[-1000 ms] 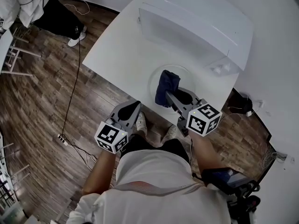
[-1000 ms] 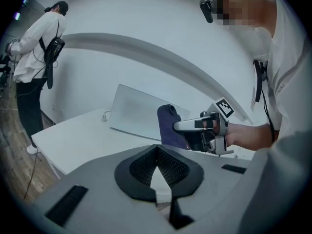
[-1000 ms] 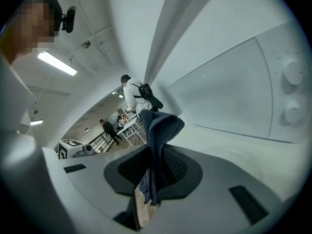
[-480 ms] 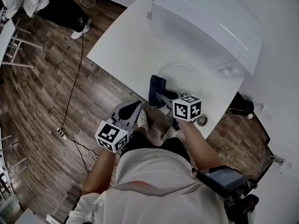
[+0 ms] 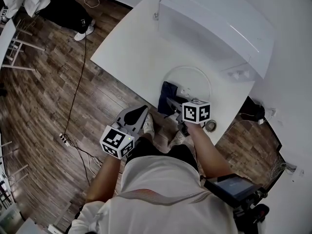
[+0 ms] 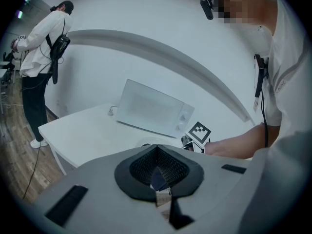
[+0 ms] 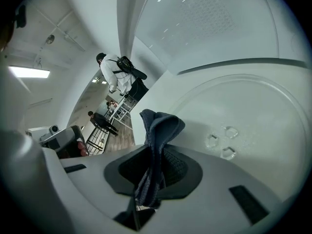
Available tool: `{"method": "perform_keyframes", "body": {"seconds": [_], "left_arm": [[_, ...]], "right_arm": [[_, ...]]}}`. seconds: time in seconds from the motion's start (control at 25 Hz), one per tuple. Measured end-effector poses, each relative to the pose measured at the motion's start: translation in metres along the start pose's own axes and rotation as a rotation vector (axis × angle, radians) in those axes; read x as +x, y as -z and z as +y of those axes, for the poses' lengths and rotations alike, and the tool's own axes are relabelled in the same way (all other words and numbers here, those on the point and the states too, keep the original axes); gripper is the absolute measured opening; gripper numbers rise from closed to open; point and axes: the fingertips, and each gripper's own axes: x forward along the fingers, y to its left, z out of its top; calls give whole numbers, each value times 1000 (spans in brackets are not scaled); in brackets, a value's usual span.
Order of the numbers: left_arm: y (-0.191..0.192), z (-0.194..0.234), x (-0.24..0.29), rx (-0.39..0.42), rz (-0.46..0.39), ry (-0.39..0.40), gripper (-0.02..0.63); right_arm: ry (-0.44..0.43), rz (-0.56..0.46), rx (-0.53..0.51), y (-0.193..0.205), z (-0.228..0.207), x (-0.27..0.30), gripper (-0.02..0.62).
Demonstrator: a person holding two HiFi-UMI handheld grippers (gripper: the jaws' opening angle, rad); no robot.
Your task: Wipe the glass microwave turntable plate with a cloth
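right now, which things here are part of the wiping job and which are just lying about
In the job: plate, cloth, right tool shut on the cloth.
Just lying about: microwave, small round part, left tool, shut and empty.

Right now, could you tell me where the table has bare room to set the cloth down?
The widest bare stretch of the table lies left of the glass plate, in front of the microwave, out to its left edge. The near right corner is crowded: plate, cloth, right gripper and a small round object.
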Motion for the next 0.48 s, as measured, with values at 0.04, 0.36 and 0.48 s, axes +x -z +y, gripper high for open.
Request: {"method": "perform_keyframes", "body": {"seconds": [0.04, 0.36, 0.48], "left_arm": [[1, 0, 0, 0, 2, 1, 11], [5, -12, 14, 3, 16, 26, 11], [2, -17, 17, 8, 12, 39, 11]], "right_arm": [[4, 1, 4, 1, -2, -2, 61], [44, -4, 42, 5, -21, -27, 61], [62, -16, 63, 6, -31, -39, 61]]}}
